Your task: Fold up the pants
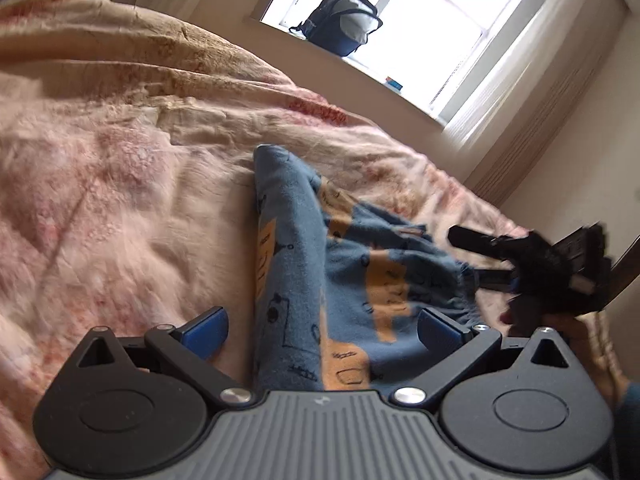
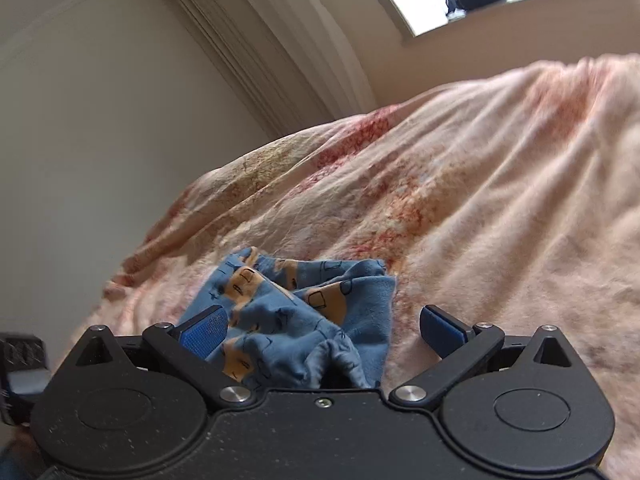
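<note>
Small blue pants [image 1: 352,276] printed with orange shapes lie crumpled on a pink floral bedspread [image 1: 120,184]. My left gripper [image 1: 322,330] stands open, its blue pads wide apart, with the cloth running between them. In the same view my right gripper [image 1: 480,258] shows as a blurred black shape at the pants' right end, by the gathered waistband. In the right wrist view the pants [image 2: 304,312] bunch up between the pads of my right gripper [image 2: 322,326], which is open; neither pad presses the cloth.
A window with a dark backpack [image 1: 344,20] on its sill stands beyond the bed. Curtains [image 2: 272,52] hang beside a plain wall. The bedspread [image 2: 500,200] stretches wide around the pants. A hand [image 1: 576,332] holds the right gripper's handle.
</note>
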Tool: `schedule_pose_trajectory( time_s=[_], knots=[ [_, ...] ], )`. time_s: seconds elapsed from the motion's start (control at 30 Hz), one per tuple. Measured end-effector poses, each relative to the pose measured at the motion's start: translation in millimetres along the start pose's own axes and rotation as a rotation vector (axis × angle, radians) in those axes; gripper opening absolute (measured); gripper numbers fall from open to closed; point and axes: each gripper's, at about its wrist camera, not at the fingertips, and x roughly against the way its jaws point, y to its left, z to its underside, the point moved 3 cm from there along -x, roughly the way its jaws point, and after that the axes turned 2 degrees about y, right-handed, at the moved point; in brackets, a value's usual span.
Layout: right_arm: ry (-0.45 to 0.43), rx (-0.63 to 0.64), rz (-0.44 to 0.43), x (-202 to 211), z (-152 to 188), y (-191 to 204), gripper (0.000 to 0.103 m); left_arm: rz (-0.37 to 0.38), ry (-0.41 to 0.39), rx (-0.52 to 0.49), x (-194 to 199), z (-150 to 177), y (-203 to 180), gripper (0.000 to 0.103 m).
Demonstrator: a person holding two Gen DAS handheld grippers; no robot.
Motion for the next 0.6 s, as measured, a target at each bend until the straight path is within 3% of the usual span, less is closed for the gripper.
schedule_pose_trajectory(
  time_s=[0.1,0.37,0.6],
  knots=[
    [0.002,-0.039,-0.037,-4,0,-7,0.100,-0.006,-0.014,0.002,0,-2,3,0.103],
    [0.007,-0.061,0.072,-3,3,-15,0.057,-0.099,0.032,-0.116,-12,8,-4,0.103],
    [-0.005,-0.021,0.129,-6,10,-11,0.053,-0.115,0.041,-0.147,-10,9,-8,0.102]
  ],
)
